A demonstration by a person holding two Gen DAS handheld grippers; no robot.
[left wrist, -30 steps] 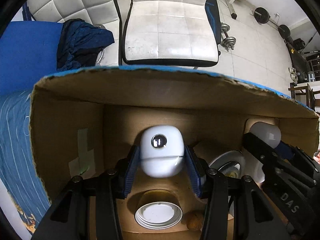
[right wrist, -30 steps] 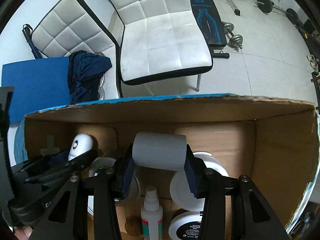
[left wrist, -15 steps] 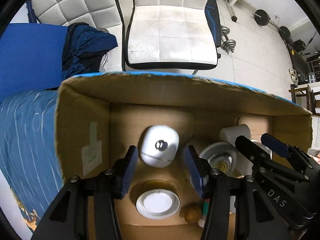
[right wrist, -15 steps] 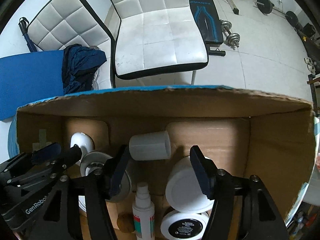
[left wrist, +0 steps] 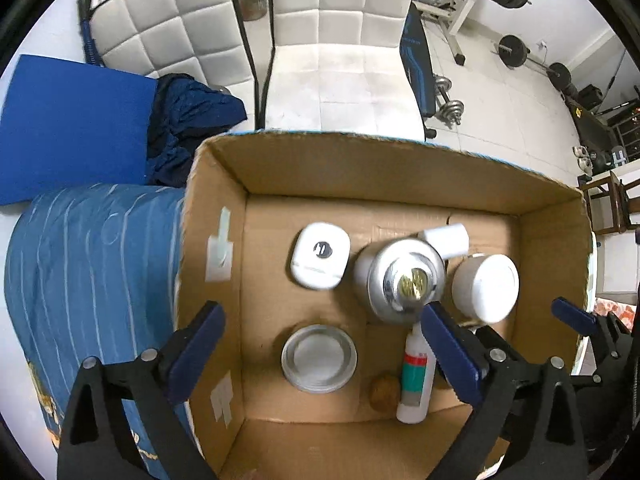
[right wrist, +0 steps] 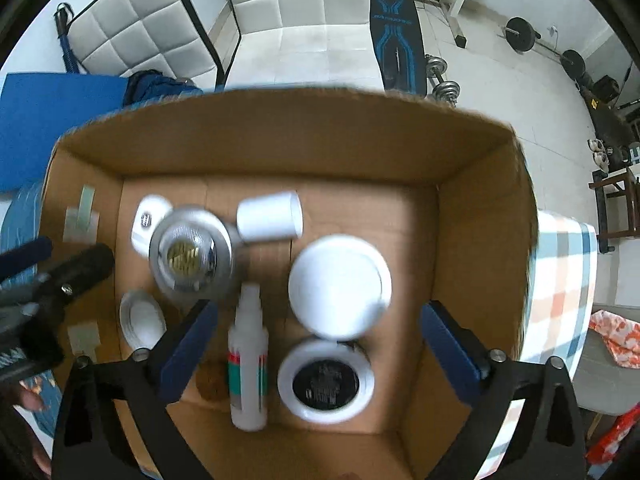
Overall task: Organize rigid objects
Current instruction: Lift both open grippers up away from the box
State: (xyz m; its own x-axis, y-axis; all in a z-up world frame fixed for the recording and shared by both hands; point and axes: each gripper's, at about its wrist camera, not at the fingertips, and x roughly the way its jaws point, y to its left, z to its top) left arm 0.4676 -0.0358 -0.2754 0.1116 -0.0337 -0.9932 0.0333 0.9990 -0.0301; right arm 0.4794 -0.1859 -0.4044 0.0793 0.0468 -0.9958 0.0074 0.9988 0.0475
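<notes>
Where each held an item a second ago, both grippers' jaws have just opened wide and empty, the left gripper leaving the white case and the right gripper the white cup lying in the box.

So the open brown cardboard box sits on a bed with a blue cover with thin white stripes, and over on the right side the cover is a white, orange and blue check cloth. On the box floor there's a rounded white case with a dark round badge, a silver round lidded tin, a small white cylinder lying on its side, a big white round jar, a shallow white round lid, a white spray bottle with a red and green label lying flat, a small brown ball touching or just beside it, and a white ring-shaped tub with a black label on top. Behind the bed are two white quilted chairs on a pale tiled floor, with a dark blue garment beside a flat blue pad
</notes>
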